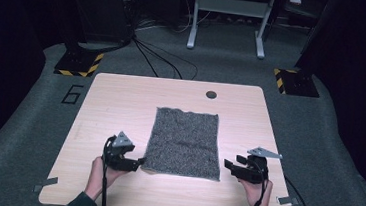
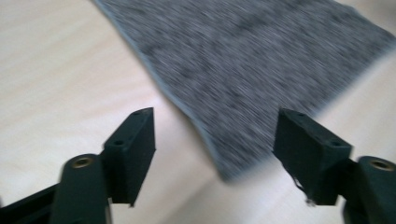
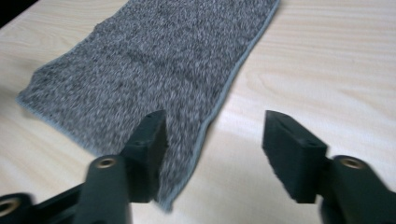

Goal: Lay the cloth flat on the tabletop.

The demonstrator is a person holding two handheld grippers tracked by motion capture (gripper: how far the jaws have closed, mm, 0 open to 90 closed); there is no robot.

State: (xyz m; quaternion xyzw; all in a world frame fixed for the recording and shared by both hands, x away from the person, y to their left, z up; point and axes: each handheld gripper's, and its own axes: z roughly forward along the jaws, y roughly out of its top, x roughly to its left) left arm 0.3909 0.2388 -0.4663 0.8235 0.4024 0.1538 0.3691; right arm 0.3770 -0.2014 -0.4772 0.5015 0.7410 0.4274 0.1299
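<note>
High view is showing me the grey cloth (image 1: 183,142) lying flat in the middle of the counter (image 1: 116,97), its long axis running from the near edge toward the far edge, with the two near corners pointing back at me. I am judging that the coming move turns on those two corners, one for each hand.

The left hand-held gripper (image 1: 138,162) is sitting just beside the cloth's near left corner, its tip almost touching the hem. In the left gripper view that corner of the cloth (image 2: 243,70) is lying between and just ahead of the spread jaws of the left hand-held gripper (image 2: 215,140), with nothing pressed between the pads, so I am reading it as open and empty.

The right hand-held gripper (image 1: 228,164) is waiting just off the near right corner, a little farther from the hem than the left one is. In the right gripper view the cloth (image 3: 154,74) is running away to the far left, its edge passing between the parted jaws of the right hand-held gripper (image 3: 212,140); it too is open, gripping nothing.

I am guessing each hand needs only a short push inward along the counter to take its corner.
</note>
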